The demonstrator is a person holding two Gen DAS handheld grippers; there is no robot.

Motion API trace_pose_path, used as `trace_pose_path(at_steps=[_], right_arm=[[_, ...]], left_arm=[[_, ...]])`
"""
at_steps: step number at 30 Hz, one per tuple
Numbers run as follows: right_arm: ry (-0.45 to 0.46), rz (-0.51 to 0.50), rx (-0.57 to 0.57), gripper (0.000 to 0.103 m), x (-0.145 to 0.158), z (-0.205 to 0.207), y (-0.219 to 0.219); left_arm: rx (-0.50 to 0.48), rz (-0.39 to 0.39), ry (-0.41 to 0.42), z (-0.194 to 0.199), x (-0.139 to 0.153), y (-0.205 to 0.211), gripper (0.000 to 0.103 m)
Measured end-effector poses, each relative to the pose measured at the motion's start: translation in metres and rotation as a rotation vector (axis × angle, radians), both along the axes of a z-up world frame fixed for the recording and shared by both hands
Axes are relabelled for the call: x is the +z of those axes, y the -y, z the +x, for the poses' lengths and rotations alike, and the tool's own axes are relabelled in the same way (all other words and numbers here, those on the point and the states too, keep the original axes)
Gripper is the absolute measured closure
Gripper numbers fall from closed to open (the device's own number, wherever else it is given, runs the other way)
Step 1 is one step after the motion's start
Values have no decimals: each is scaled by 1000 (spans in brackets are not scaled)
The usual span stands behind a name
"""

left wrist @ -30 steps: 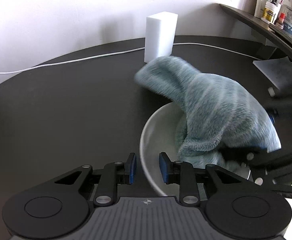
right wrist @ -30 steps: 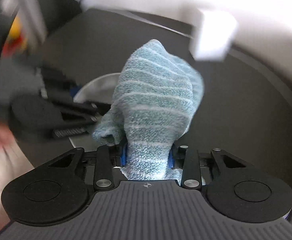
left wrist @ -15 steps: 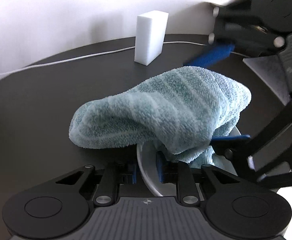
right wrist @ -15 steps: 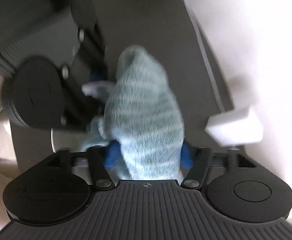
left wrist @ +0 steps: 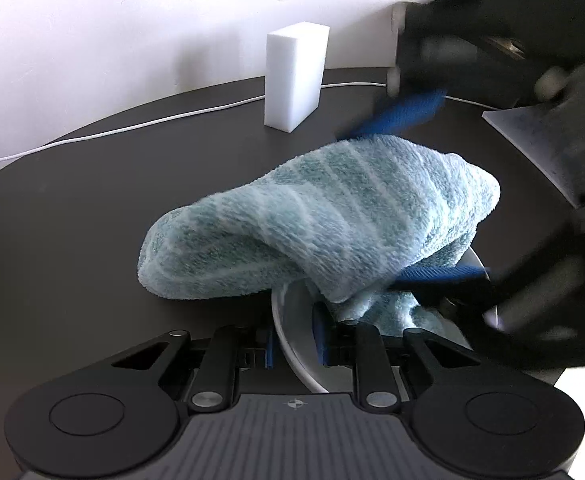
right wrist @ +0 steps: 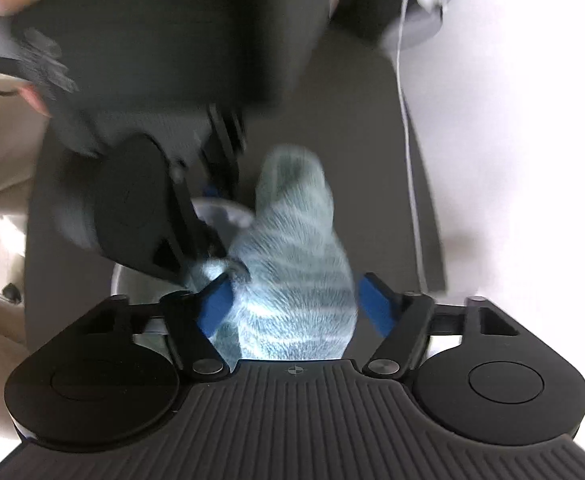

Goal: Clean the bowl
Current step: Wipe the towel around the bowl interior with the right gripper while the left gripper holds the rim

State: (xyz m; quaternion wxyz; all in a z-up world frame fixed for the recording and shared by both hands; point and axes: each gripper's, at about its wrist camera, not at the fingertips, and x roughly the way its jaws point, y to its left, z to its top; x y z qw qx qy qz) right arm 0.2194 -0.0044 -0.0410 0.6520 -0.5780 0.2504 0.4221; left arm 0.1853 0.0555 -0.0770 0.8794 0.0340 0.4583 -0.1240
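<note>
your left gripper (left wrist: pixel 294 342) is clamped tight on the near rim of the white bowl (left wrist: pixel 292 336), one blue pad inside the wall and one outside, pinning it to the dark table (left wrist: pixel 92 216). the bowl sits just ahead of that gripper, most of it buried under the striped teal towel (left wrist: pixel 324 220), which drapes over the rim and spills onto the table on the left. your right gripper (right wrist: pixel 296 308) has the towel bunched between its blue pads; its jaws are closing, the left pad is against the cloth and the right pad stands a little clear of it, so it isn't squeezing yet. in the left wrist view that gripper looms blurred at the right, with its lower finger down in the bowl. a white block (left wrist: pixel 296 76) stands upright at the back of the table, with a white cable (left wrist: pixel 132 128) running behind it.
</note>
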Motion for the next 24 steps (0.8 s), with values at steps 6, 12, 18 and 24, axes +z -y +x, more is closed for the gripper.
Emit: trace_pose_path(at_steps=[6,12,18,24], right_arm=[[-43,96,-185,81,2,-6,14],[-450,496,-809,81,11,15,78],[-782,750,-1171,62,-4,13,114],[-753,718,-1110,60,-32,14,92]], left_arm=[[21,2,-2,-2,1,0,82],[37,14,11,-3,0,2,79],[48,14,13,-5,1,2,79],[50,52,11,-7,3,5,79]])
